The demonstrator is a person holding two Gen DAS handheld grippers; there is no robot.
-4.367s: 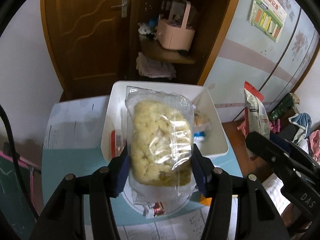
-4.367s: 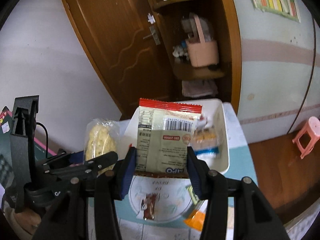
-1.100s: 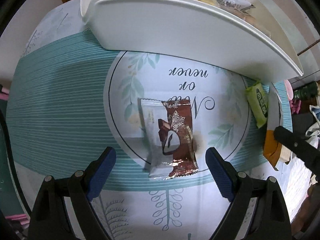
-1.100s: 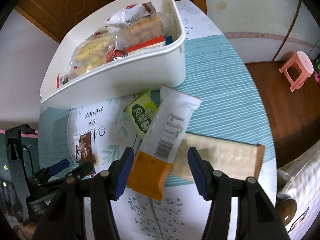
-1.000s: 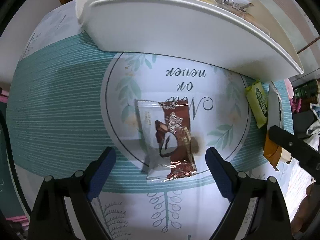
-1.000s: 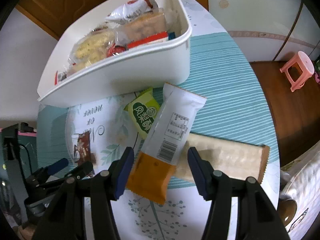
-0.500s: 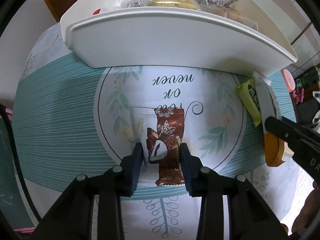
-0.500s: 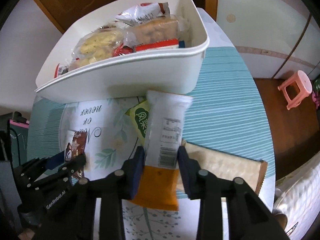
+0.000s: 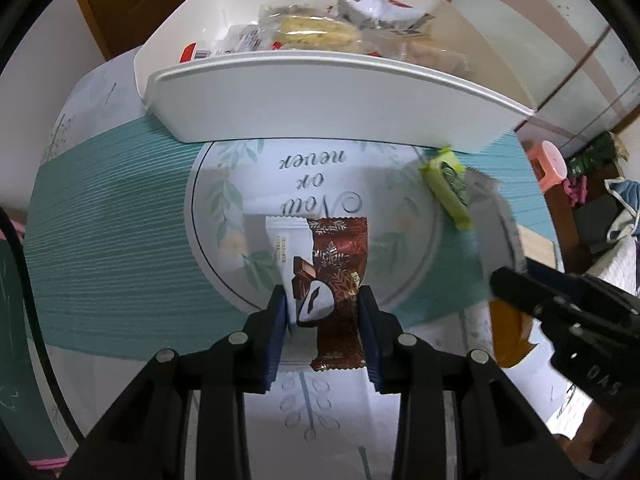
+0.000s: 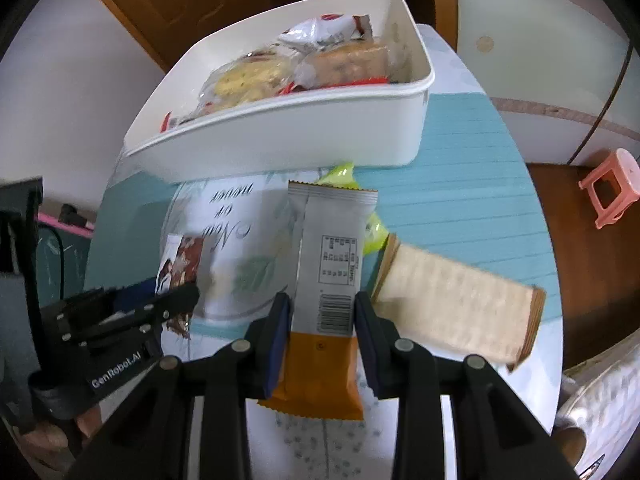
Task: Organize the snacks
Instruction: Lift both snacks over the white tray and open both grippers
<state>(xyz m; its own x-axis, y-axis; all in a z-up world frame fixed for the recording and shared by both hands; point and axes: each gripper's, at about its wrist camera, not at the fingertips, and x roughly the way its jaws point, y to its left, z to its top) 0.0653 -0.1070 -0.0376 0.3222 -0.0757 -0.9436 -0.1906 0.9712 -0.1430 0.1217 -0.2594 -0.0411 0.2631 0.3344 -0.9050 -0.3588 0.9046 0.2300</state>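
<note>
A lived-in home room around me: wooden door (image 10: 152, 4), pink plastic stool (image 10: 612, 186), patterned tablecloth (image 9: 112, 216), clothes heaped (image 9: 600, 184) at the side.

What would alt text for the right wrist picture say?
The right gripper pinches a white-and-orange snack packet over a teal table mat, facing a white bin full of snacks.

Both the left gripper (image 9: 323, 312) and right gripper (image 10: 323, 312) point steeply downward, fingers clamped on something.

Brown snowflake-patterned wrapper (image 9: 340, 264), white bin (image 9: 320, 104)
</note>
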